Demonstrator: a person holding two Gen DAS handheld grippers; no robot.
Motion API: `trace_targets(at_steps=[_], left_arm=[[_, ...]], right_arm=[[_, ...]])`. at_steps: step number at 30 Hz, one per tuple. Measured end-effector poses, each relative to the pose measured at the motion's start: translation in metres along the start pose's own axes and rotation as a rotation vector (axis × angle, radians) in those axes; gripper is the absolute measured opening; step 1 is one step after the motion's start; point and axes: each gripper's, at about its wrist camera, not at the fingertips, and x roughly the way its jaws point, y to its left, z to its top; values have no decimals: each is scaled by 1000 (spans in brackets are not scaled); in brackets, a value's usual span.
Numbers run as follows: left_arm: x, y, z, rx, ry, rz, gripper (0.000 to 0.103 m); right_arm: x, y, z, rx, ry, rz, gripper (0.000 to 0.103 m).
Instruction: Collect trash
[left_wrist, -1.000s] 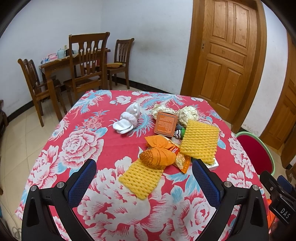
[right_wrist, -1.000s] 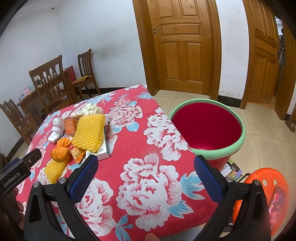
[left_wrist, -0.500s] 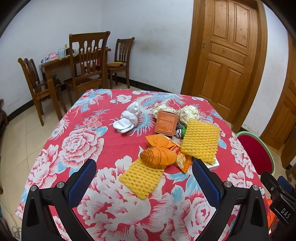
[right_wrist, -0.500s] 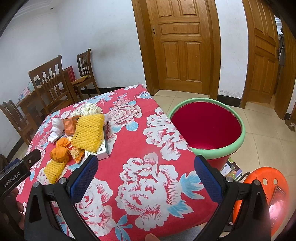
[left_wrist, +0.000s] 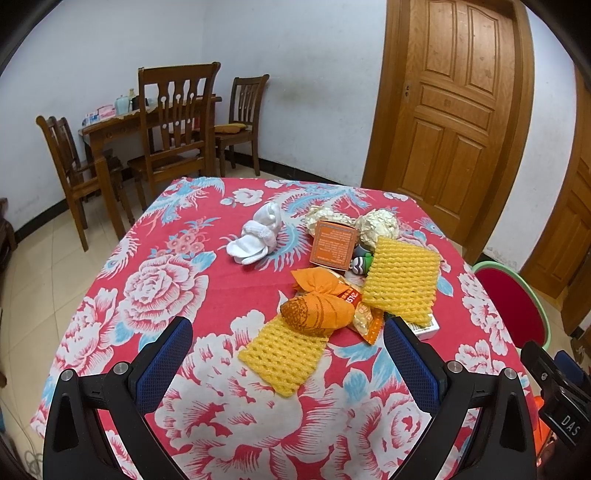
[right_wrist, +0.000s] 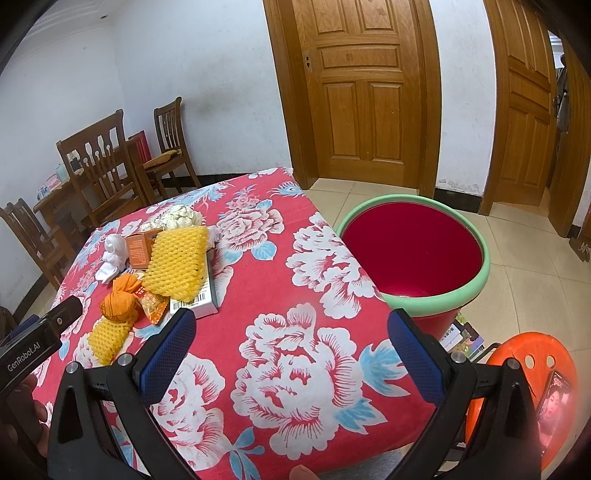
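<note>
A table (left_wrist: 155, 295) draped in a red floral cloth is filling most of both views, and a red bin (right_wrist: 413, 254) with a green rim is standing on the tiled floor just beside the table's right edge, its mouth gaping and showing only its red inside. The left gripper (left_wrist: 288, 354) is hovering low over the near part of the table with its blue-padded jaws spread wide and gripping nothing, and the right gripper (right_wrist: 291, 350) is hanging over the near right corner, likewise spread wide and carrying nothing. The trash is lying in a loose cluster toward the far right of the cloth: a large yellow foam net (left_wrist: 402, 280) is resting on a white carton (right_wrist: 203, 295), a smaller yellow foam net (left_wrist: 284, 350) is lying nearest the left gripper, and an orange bundle (left_wrist: 317, 310) is sitting on that net's far end. An orange box (left_wrist: 332, 249) is standing behind them, touching two crumpled paper balls (left_wrist: 376, 225), with a snack wrapper (left_wrist: 365, 317) poking out between the bundle and the carton. A white sock (left_wrist: 258, 236) is lying slightly apart to the left of the box.
</note>
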Motion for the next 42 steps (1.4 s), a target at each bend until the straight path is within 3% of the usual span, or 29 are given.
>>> trace_targets(at_steps=[20, 28, 37, 39, 42], left_arm=[[40, 18, 0, -11, 68, 61, 102], [62, 11, -1, 20, 110, 21, 102], [84, -5, 6, 45, 166, -76, 76], [89, -8, 6, 40, 189, -121, 68], [94, -9, 3, 24, 210, -170, 48]], right_arm=[[21, -6, 9, 34, 27, 9, 101], [35, 0, 25, 6, 40, 37, 101], [49, 15, 37, -34, 52, 73, 102], [52, 19, 39, -46, 57, 72, 101], [57, 25, 41, -69, 64, 72, 101]])
